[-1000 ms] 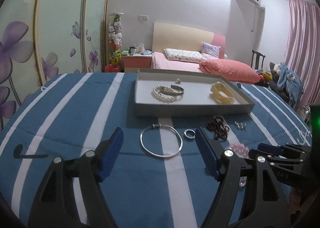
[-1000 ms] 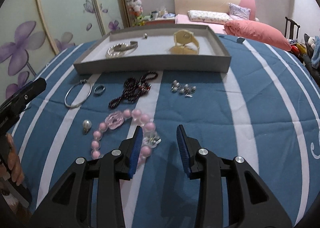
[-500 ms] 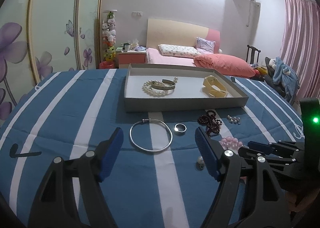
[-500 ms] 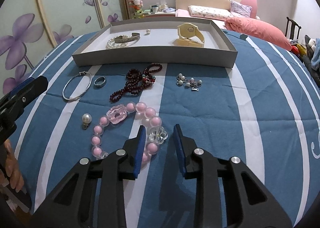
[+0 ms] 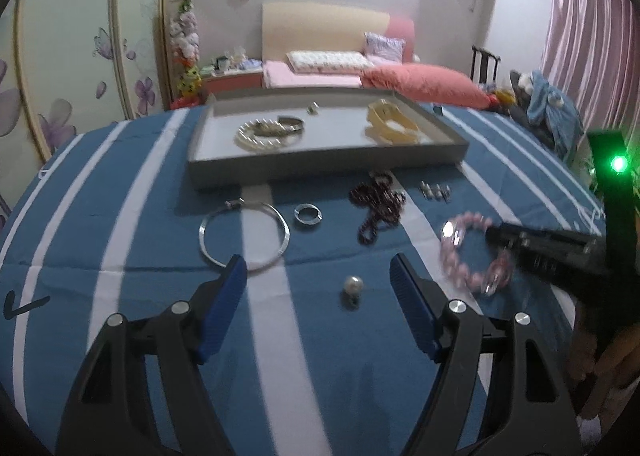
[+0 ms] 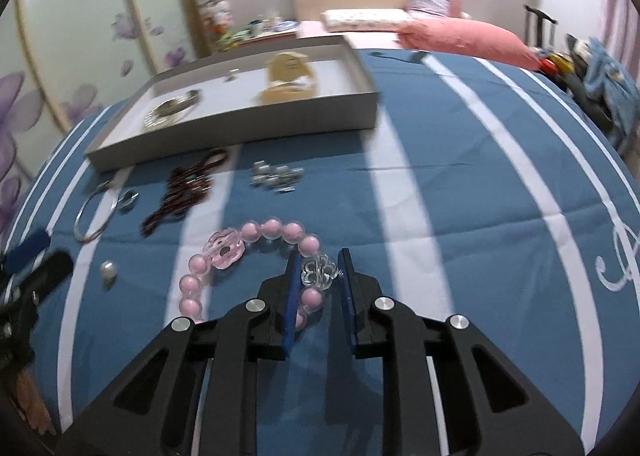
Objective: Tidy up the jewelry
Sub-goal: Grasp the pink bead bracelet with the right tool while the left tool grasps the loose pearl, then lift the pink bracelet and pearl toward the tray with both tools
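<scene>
The right gripper (image 6: 319, 272) has its jaws closed in around the clear flower bead of the pink bracelet (image 6: 256, 256), which lies on the striped cloth (image 6: 460, 216) toward its near edge, in front of the tray (image 6: 240, 136). The left gripper (image 5: 316, 280) hangs spread wide, holding nothing. The smooth bead could slip out, or the dangling loop could catch the tray's rim.

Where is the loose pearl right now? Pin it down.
The loose pearl lies on the blue striped cloth between the open left tool's tips, nearer than the silver bangle, left of the pink bead bracelet.
</scene>
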`<state>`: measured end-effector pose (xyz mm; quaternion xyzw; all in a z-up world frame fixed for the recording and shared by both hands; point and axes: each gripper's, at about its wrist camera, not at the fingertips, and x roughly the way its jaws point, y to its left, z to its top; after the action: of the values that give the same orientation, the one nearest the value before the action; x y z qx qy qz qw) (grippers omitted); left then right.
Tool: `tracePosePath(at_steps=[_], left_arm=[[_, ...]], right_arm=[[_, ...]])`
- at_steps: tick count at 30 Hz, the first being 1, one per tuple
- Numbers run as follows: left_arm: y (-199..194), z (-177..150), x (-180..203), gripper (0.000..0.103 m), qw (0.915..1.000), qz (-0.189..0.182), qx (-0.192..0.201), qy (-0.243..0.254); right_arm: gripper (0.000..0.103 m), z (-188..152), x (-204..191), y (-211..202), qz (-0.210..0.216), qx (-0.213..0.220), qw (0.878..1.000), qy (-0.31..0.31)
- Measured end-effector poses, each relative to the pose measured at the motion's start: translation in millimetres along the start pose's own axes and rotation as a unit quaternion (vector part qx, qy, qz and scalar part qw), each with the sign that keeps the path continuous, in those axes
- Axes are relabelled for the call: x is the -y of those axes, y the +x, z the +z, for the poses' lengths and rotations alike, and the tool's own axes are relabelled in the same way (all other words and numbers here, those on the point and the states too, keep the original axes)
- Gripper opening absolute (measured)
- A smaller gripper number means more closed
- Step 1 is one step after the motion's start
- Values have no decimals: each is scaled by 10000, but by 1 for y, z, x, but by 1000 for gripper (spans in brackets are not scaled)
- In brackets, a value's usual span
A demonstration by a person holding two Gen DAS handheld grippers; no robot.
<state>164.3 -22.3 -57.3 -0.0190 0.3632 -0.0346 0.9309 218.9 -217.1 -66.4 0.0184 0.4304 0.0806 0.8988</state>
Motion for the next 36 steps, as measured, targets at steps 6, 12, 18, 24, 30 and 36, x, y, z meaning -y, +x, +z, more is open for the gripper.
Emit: tracePosePath(at_steps=[6, 12, 18, 24, 30, 36], left_arm=[[17, -3, 11, 66, 9993, 48, -360, 85], [30, -2, 15, 53, 9981, 68, -604, 14], [36, -2, 20, 46, 9971, 125, -753, -4], [37, 0, 20, 36, 9969, 204, -762, -4], [36, 1, 18, 14, 9970, 151, -750, -72], [36, 1, 14, 14, 9972, 53, -731, -172]], right_arm=[[20, 0, 5, 0, -12, 8, 10000, 72], [20, 1, 7, 0, 57, 7, 9999, 122], [20, 2, 7, 0, 93, 7, 9999, 143], [20, 2, 7, 0, 99, 6, 9998, 146], [20, 2, 7, 0, 107, 8, 9998, 155], [20, 3, 7, 1, 123, 8, 9998, 167]])
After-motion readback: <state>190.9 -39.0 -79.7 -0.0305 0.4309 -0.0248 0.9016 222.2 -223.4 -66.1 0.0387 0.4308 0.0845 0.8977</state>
